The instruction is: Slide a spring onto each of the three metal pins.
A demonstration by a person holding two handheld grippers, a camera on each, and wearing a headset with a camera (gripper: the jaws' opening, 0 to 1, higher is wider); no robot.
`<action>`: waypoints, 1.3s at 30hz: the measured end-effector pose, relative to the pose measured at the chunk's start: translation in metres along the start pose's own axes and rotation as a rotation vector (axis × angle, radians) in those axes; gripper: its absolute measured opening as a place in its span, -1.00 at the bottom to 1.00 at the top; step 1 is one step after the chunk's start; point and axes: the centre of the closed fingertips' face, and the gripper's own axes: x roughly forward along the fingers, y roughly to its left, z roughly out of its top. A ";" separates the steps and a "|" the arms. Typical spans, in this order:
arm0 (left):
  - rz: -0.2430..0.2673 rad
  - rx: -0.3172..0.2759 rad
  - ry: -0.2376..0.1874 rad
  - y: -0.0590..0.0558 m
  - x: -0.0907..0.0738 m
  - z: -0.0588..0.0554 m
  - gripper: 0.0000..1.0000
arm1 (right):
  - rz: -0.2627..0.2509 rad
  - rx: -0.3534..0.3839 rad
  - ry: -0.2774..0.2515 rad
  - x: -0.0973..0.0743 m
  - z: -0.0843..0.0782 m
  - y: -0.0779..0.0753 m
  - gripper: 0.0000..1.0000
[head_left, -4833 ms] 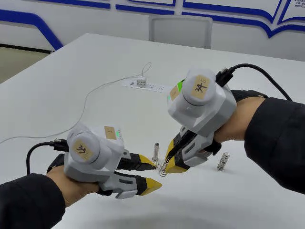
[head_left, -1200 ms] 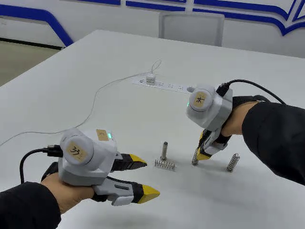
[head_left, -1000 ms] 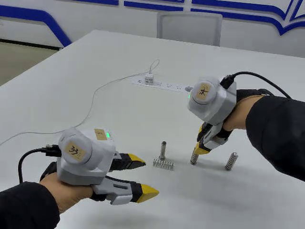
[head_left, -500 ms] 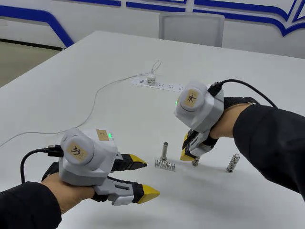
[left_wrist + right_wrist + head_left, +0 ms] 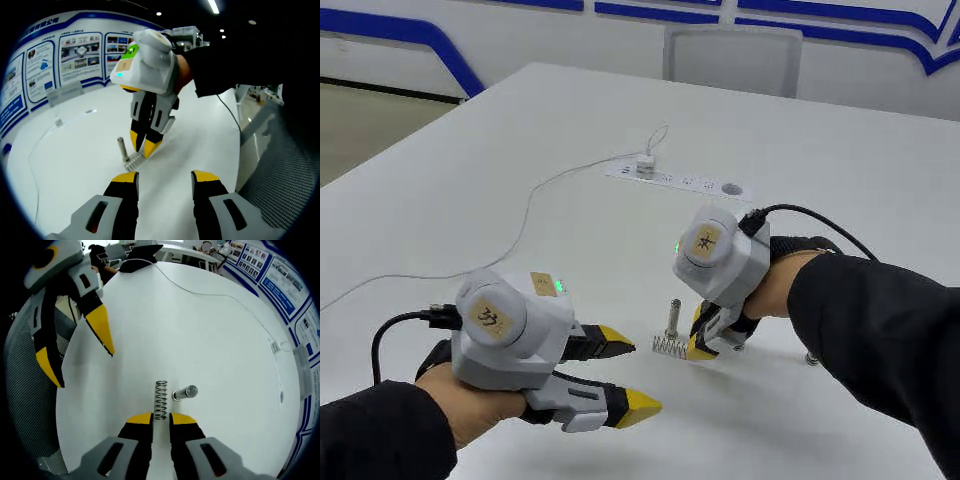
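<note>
The left gripper (image 5: 636, 375) hovered low at the near edge of the white tabletop (image 5: 520, 150). Its yellow-tipped jaws were spread wide with nothing between them, and they pointed toward the work.

Across from it, the right gripper (image 5: 161, 418) was tipped down, its jaw tips at the tabletop. A loose spring (image 5: 160, 399) lay flat on its side there. In the right gripper view its near end sat right at the narrow gap between the jaws. They stood only about a spring's width apart, and whether they were actually pinching the spring could not be told.

A bare metal pin (image 5: 185, 392) stood upright just beside the spring's far half, close to it but not threaded through it. In the head view the pin rose just behind the lying spring.

Farther back on the tabletop lay a white power strip (image 5: 675, 180) with a plug in it, well apart from the work. A chair (image 5: 730, 55) stood at the far edge.
</note>
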 end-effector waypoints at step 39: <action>-0.031 0.069 0.028 -0.006 0.007 0.000 -0.34 | 0.078 -0.061 -0.082 -0.067 0.020 0.061 -0.77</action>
